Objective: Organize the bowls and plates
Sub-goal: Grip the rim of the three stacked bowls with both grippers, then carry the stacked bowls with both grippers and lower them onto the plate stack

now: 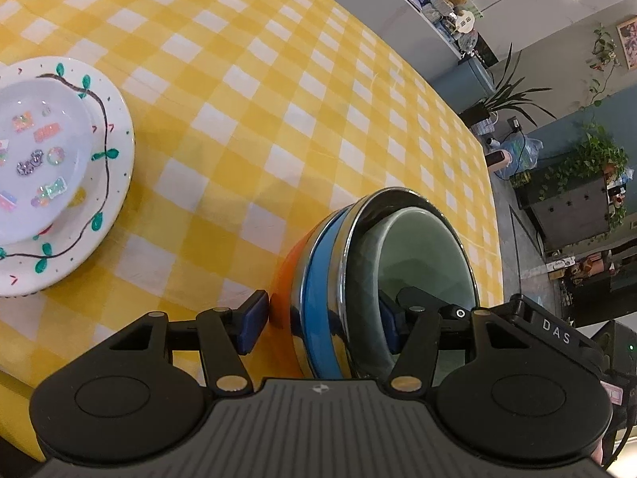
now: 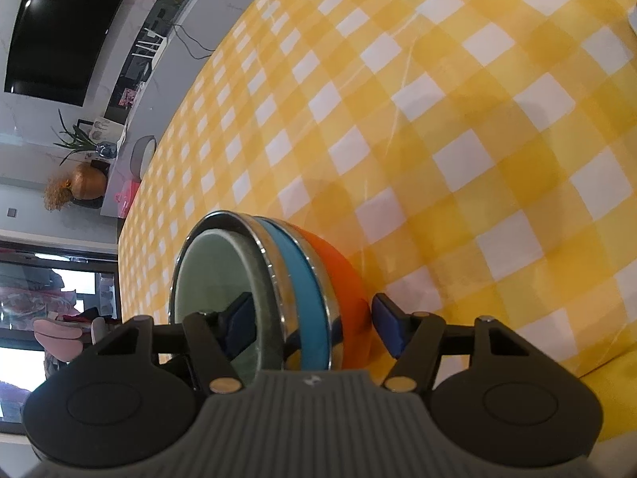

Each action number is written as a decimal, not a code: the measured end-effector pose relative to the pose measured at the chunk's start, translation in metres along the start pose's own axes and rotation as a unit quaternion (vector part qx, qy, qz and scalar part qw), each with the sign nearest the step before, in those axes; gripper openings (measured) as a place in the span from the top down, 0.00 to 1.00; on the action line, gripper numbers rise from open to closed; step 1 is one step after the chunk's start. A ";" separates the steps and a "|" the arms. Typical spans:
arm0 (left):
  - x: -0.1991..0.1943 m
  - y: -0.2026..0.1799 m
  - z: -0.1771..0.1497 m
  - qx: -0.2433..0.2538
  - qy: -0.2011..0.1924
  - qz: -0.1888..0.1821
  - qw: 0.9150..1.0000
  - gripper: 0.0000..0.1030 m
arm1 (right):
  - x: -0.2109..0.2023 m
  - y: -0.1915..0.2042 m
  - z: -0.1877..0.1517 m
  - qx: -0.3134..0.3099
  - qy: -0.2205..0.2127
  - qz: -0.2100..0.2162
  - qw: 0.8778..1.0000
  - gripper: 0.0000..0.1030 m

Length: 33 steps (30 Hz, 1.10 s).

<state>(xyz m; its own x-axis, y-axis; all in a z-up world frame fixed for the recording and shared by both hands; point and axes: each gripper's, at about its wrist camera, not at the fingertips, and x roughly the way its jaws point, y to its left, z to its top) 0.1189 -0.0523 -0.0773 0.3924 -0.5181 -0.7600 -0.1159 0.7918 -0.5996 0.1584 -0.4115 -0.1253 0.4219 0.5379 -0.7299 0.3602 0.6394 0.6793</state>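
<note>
My left claw (image 1: 322,324) straddles the wall of a nested stack of bowls: a pale green ceramic bowl (image 1: 426,255) sits inside a steel-rimmed blue-banded bowl (image 1: 318,290), with an orange bowl (image 1: 288,275) outermost. One blue pad (image 1: 253,324) stands just outside the orange side (touching or a hair off, I cannot tell), the other inside the green bowl. Well off to my left on the yellow checked tablecloth (image 1: 258,91), a small white sticker-dotted plate (image 1: 40,151) rests on a larger white vine-painted plate (image 1: 107,183).

1. A home, seemingly a living or dining room: a table under a yellow checked tablecloth (image 1: 278,99)
2. Potted plants (image 1: 589,159) stand by the walls, with a shelf of toys (image 1: 446,0)
3. A big dark television (image 2: 71,20) hangs on the wall
</note>
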 end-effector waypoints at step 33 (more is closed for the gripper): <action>0.000 -0.005 0.000 0.020 0.003 0.011 1.000 0.43 | 0.011 0.006 -0.005 -0.007 0.016 -0.011 1.000 0.50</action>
<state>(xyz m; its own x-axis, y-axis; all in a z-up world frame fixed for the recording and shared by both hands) 0.1198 -0.0565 -0.0739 0.3843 -0.5027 -0.7743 -0.0869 0.8153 -0.5724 0.1616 -0.3989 -0.1296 0.3866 0.5409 -0.7470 0.3571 0.6590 0.6620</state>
